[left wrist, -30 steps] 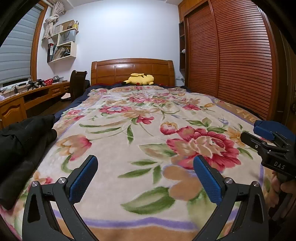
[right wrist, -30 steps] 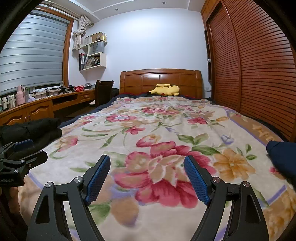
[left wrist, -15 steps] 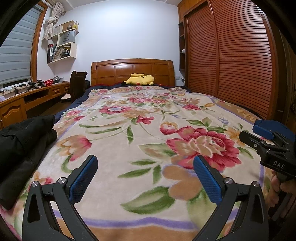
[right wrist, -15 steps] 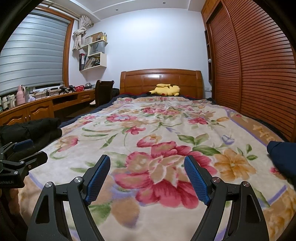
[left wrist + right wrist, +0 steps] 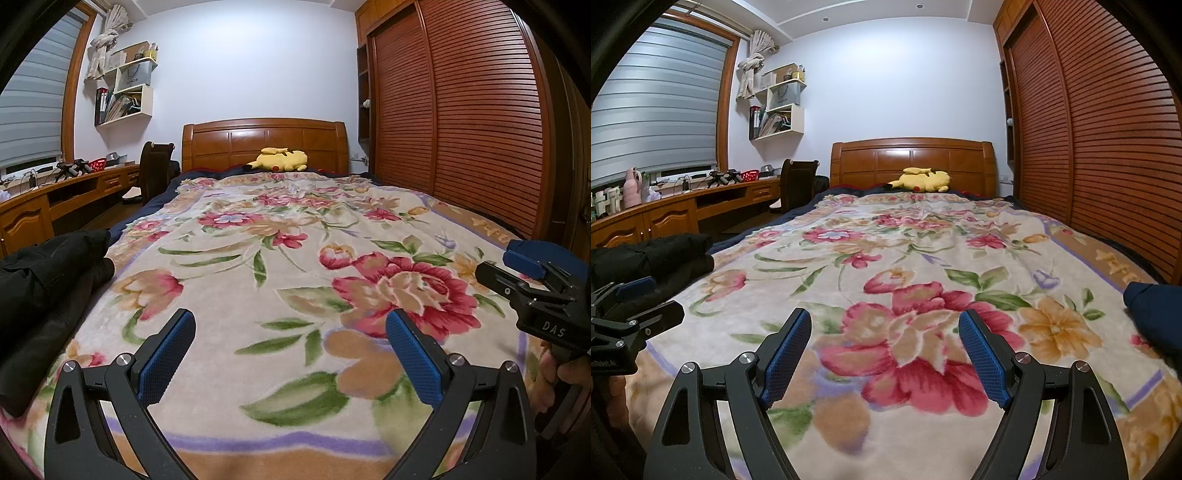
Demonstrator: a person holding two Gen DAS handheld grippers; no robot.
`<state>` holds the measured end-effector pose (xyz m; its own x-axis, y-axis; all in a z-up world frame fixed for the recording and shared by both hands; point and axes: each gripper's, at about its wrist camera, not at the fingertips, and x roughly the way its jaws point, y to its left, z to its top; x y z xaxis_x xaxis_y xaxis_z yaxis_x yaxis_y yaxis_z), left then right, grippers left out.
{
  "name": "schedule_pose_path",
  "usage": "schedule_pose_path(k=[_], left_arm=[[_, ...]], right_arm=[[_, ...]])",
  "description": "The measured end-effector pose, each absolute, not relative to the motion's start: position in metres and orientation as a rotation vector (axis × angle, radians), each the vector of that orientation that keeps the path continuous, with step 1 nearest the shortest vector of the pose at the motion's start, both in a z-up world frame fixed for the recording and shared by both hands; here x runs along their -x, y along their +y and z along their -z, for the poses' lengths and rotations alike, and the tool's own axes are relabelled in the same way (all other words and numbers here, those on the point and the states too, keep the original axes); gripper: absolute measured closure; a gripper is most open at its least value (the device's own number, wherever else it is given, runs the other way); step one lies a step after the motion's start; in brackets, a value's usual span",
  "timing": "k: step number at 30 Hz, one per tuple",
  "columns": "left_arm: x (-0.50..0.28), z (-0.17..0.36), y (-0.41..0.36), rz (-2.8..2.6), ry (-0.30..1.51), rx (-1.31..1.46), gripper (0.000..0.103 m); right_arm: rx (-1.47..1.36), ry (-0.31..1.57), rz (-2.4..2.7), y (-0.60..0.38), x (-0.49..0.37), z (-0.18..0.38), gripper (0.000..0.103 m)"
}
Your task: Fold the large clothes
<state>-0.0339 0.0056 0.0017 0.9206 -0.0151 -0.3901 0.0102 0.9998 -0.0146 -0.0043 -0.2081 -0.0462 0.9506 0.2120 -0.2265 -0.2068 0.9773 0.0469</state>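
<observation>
Both claws are up over the near end of the bed; the left claw (image 5: 290, 354) gapes wide with nothing between its blue pads (image 5: 168, 356); the right claw (image 5: 884, 354) is spread just as wide, gripping nothing, its pads (image 5: 984, 360) hanging over the big red flower on the floral blanket (image 5: 923, 258).

The clothes sit out at the edges; a dark black garment (image 5: 40, 288) is heaped on the near left edge of the bed, left of the left claw and apart from it, not touching the pads; from the right wrist view the same black heap (image 5: 657, 254) lies beyond the left claw's tip; a navy garment (image 5: 1156, 314) rests at the near right edge, right of the right claw and clear of it; whether either is folded or merely bundled, I cannot tell.

Between the two piles the blanket lies flat and broad, running far back to the wooden headboard (image 5: 264, 142), where a yellow plush toy (image 5: 280, 160) lies; the slatted wardrobe doors (image 5: 461, 122) hem in the right side close to the bed; on the left, a floor gap, then the wooden counter (image 5: 683, 210) and a chair (image 5: 798, 177) at the far left.
</observation>
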Motion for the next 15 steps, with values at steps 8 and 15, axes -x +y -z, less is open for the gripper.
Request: schedule_pose_path(k=[8, 15], left_arm=[[0.0339, -0.0011, 0.0057, 0.012, 0.400, 0.013, 0.000], [0.0340, -0.0011, 0.0059, 0.013, 0.400, 0.015, 0.000]], right_arm=[[-0.024, 0.233, -0.213, -0.2083, 0.0042, 0.0463, 0.019], [-0.024, 0.234, -0.214, -0.2086, 0.0041, 0.0463, 0.019]])
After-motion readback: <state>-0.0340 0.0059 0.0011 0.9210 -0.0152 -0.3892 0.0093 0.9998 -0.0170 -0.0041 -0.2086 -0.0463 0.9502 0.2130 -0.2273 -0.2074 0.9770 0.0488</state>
